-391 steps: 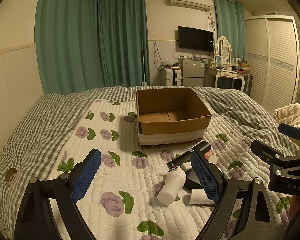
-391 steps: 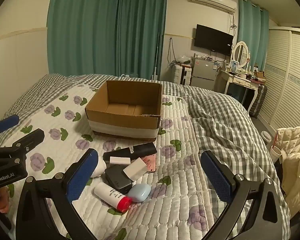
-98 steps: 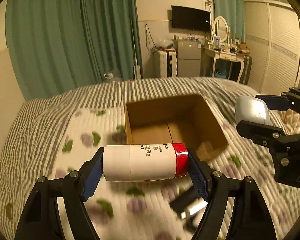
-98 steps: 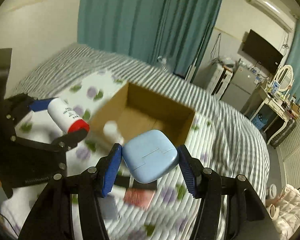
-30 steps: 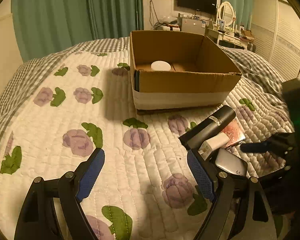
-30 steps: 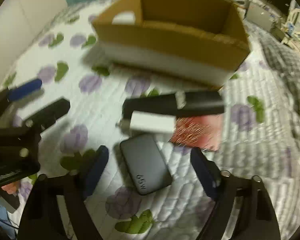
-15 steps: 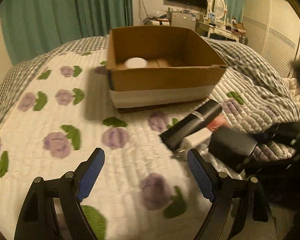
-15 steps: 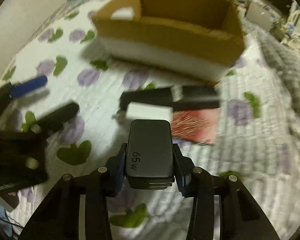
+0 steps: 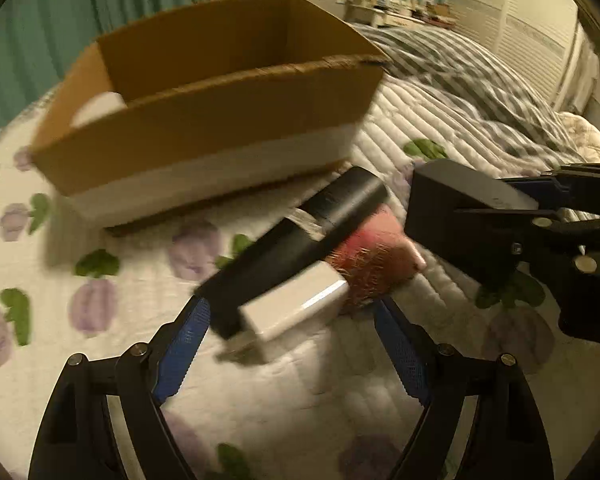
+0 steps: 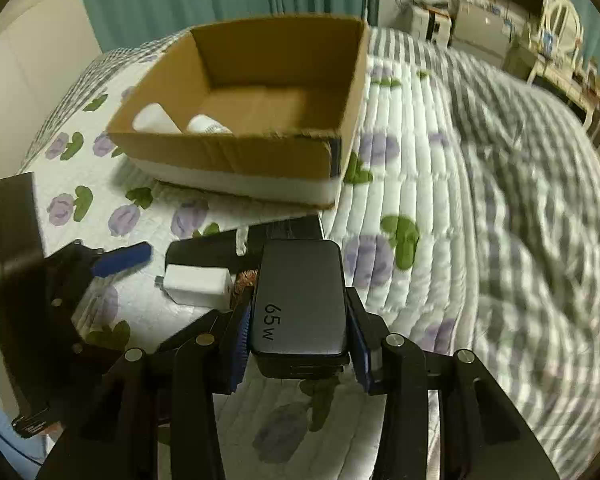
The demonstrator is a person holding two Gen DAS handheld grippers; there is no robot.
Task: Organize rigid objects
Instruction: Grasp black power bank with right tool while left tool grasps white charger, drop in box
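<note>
Right tongs (image 10: 298, 344): pinching the dark grey charger (image 10: 300, 300) marked "65 W" by its two long sides. One second ago that charger lay flat on the bed quilt (image 10: 420, 184) between spread pads; half a second ago it was already gripped, and it is now clear of the quilt.

Left tongs (image 9: 290, 354): spread wide, nothing between the blue pads (image 9: 184, 340). They sit lower and closer to the remaining pile than a second ago. At 3.3 s ago they carried a white bottle with a red cap, and the right tongs carried a pale blue case.

On the quilt just beyond the left tongs: a white adapter (image 9: 296, 306) touching a long black cylinder (image 9: 296, 236), which lies diagonally with its far end near the box. A red glittery item (image 9: 374, 258) lies against both, partly under the cylinder.

Further back: the cardboard box (image 9: 216, 120), open-topped, white band along its base.

Differences between views: the left wrist view shows only one white rounded object (image 9: 98, 106) over the box's near wall, and shows the gripped charger from the side, a dark block at right. The right wrist view looks down into the box and shows two white rounded containers (image 10: 176, 122) at its left end, remaining floor bare brown. The pale blue case is not discernible in either view. Both views are motion-blurred.
</note>
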